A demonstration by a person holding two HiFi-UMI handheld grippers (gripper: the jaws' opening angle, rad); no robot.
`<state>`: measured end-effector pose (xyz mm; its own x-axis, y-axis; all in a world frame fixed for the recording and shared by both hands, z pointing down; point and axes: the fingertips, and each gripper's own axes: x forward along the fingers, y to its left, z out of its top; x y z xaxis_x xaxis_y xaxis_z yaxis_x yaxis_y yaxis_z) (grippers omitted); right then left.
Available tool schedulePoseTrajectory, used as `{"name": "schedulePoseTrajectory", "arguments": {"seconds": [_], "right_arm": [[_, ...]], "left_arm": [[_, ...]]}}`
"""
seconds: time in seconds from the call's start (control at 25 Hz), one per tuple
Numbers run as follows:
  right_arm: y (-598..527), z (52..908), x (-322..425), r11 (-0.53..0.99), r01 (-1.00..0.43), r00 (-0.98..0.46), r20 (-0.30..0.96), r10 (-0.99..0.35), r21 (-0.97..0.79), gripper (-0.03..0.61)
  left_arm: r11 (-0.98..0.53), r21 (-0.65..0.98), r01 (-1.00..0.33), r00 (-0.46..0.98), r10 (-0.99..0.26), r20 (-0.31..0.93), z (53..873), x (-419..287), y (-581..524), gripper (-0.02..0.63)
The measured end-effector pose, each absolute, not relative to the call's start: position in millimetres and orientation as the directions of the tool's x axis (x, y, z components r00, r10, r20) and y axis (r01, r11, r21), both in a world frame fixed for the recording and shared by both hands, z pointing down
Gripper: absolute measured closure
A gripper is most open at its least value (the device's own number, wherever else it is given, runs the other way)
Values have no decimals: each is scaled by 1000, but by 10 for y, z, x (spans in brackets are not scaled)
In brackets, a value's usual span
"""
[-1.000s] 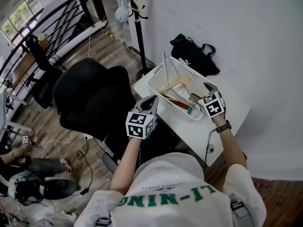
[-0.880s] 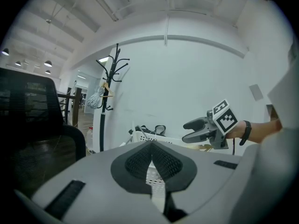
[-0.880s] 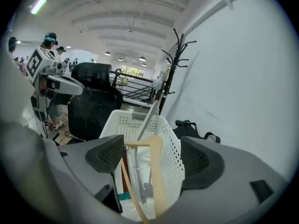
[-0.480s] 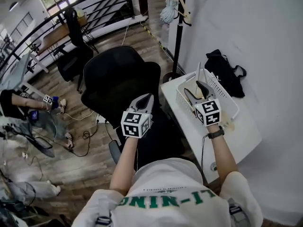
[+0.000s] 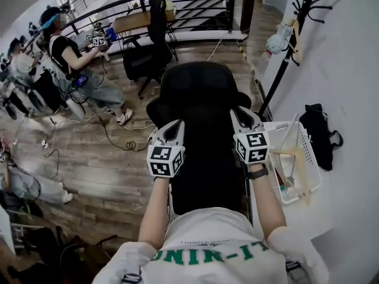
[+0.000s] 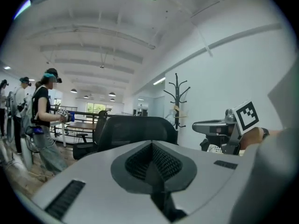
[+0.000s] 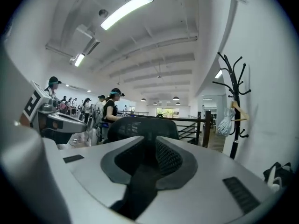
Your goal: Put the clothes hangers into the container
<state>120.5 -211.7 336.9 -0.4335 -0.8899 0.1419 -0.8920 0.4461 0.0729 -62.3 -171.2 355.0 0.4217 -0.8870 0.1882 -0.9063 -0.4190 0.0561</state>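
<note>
Black office chair [image 5: 198,93] fills the middle, with the white counter [image 5: 296,215] at its right and a coat stand [image 5: 278,76] beyond. On the counter, the container [image 5: 315,158] already holds wooden hangers [image 5: 296,164]. A spare hanger [image 5: 294,37] hangs on the stand. The left gripper [image 5: 172,125] has its jaws pressed together. The right gripper [image 5: 240,112] has jaws that have just been closing and keep a slim, empty gap. I judge both should spread before reaching for it.

Plastic lattice basket [image 5: 312,154], wooden hanger [image 5: 299,171] — wood-plank floor [image 5: 106,170]

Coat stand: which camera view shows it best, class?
Right gripper view: the coat stand is nearest and upright, branches and hung hanger clear. Left gripper view shows it small and distant; head view sees it steeply from above.
</note>
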Motion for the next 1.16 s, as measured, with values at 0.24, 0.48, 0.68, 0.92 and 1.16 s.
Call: {"name": "schedulePoseTrajectory", "arguments": {"seconds": [0.24,0.48,0.68,0.92,1.16], "right_arm": [[-2157,3325,691,482,-875,-476,108,-873,42,563],[-1907,3366,281,544,-839,-536,134,-833,25,563],[-1812,3341,224,575,-818,-572,129,-810,-15,563],[-1808,3319,329,575,-818,-572,129,-810,-16,563],[-1670,3405,201,584,-812,-578,154,-801,-14,563]], "left_arm": [[-304,38,-952,306,-939,155,3455,-1020,-1665,600],[-256,32,-966,258,-960,106,3339,-1139,-1554,600],[-264,19,-964,265,-961,74,3279,-1105,-1466,600],[-273,2,-962,272,-960,71,3273,-1000,-1445,600],[-273,-1,-962,272,-957,98,3358,-1114,-1265,598]]}}
